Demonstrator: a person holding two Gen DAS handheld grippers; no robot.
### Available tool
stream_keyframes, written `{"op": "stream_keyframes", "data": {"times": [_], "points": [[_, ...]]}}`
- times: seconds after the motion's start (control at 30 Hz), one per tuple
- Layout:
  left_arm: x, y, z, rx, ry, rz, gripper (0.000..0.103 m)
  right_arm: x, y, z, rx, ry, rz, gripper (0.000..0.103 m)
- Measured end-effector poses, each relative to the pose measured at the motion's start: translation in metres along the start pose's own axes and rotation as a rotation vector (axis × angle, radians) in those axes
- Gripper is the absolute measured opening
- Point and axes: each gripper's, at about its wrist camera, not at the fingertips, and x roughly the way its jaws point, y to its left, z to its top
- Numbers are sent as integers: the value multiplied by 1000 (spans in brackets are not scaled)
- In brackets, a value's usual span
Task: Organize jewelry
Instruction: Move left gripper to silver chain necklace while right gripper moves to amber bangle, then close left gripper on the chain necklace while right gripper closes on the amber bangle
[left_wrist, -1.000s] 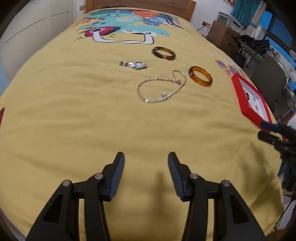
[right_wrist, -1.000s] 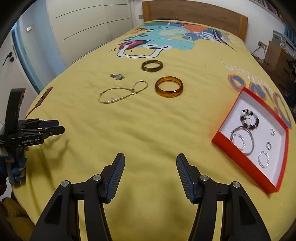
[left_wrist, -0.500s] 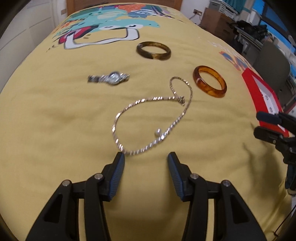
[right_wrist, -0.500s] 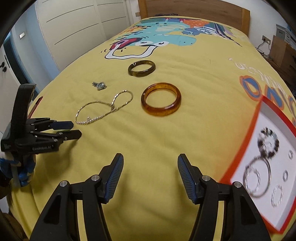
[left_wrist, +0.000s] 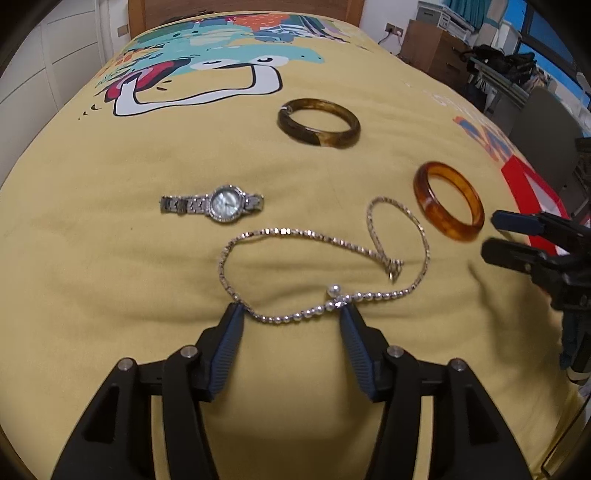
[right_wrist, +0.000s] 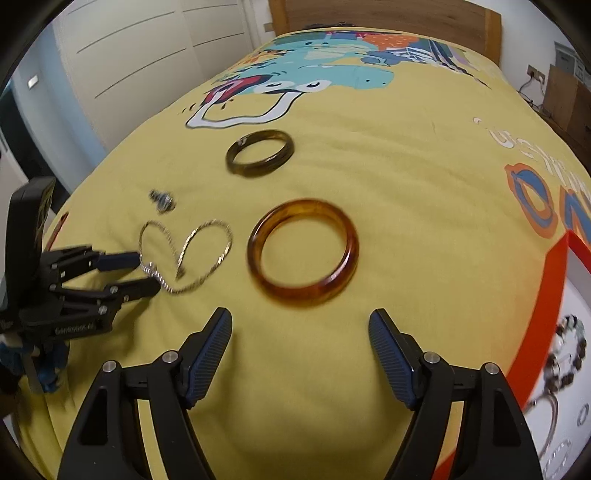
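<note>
On the yellow bedspread lie a silver chain necklace (left_wrist: 332, 258), a silver watch (left_wrist: 218, 204), a dark brown bangle (left_wrist: 318, 127) and an amber bangle (left_wrist: 448, 201). My left gripper (left_wrist: 291, 314) is open, its fingertips on either side of the necklace's near beaded stretch. My right gripper (right_wrist: 300, 325) is open, just short of the amber bangle (right_wrist: 303, 254). The necklace (right_wrist: 188, 254), the dark bangle (right_wrist: 259, 152) and the left gripper (right_wrist: 144, 273) also show in the right wrist view. The right gripper (left_wrist: 495, 236) shows at the right edge of the left wrist view.
A red box with a white inside (right_wrist: 554, 295) lies at the right and holds a bead bracelet (right_wrist: 569, 354) and several silver rings. A wooden headboard (right_wrist: 369, 18) stands at the far end. Wardrobe doors (right_wrist: 147, 44) are at the left.
Both grippers have moved forward over the bed. The left one has come up to the necklace's near edge, the right one close to the amber bangle. Both stay open.
</note>
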Motion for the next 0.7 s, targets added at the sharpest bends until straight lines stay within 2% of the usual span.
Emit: {"op": "stream_keyframes", "data": {"times": [0.2, 0.3, 0.47, 0.67, 0.7], "points": [[2, 1, 4, -15, -11, -48, 66, 14, -1, 18, 9, -9, 25, 79], [0, 2, 5, -21, -11, -74, 66, 18, 2, 21, -3, -8, 28, 80], [-12, 18, 3, -101, -22, -168, 66, 16, -2, 23, 17, -34, 64, 80], [-14, 33, 7, -192, -37, -173, 66, 11, -17, 26, 74, -64, 65, 79], [-13, 35, 8, -206, -37, -163, 66, 12, -19, 28, 77, -62, 58, 74]]}}
